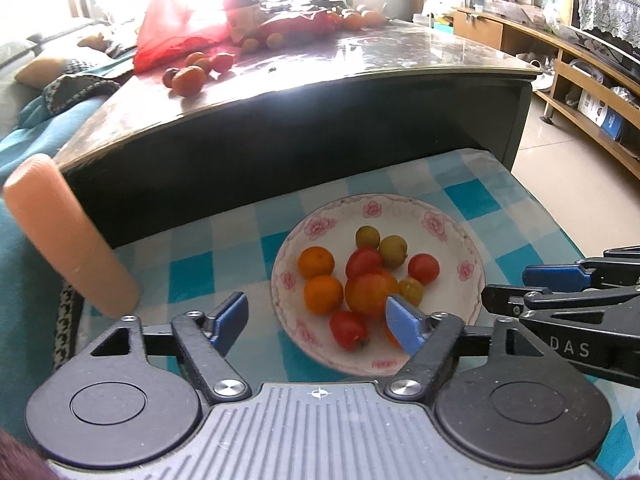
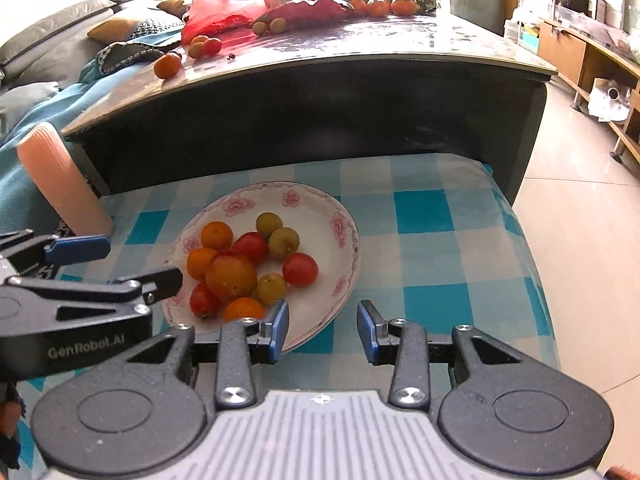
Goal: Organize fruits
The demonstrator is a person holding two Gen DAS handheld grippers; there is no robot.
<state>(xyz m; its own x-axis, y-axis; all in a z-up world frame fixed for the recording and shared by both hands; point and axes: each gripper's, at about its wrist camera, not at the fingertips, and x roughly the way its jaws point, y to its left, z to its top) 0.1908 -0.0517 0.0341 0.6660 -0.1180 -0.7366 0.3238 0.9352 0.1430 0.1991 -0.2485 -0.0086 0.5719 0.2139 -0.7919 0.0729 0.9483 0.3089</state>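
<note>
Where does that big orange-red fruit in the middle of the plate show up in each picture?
Left wrist view: the big orange-red fruit sits low centre, just beyond the right fingertip.
Right wrist view: the fruit sits left of centre.
Shared landmark: the flowered plate.

Both wrist views look down, sharing the plate (image 1: 460, 236).

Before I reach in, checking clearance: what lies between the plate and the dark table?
Only bare checked cloth between plate and dark table, in both wrist views.
</note>
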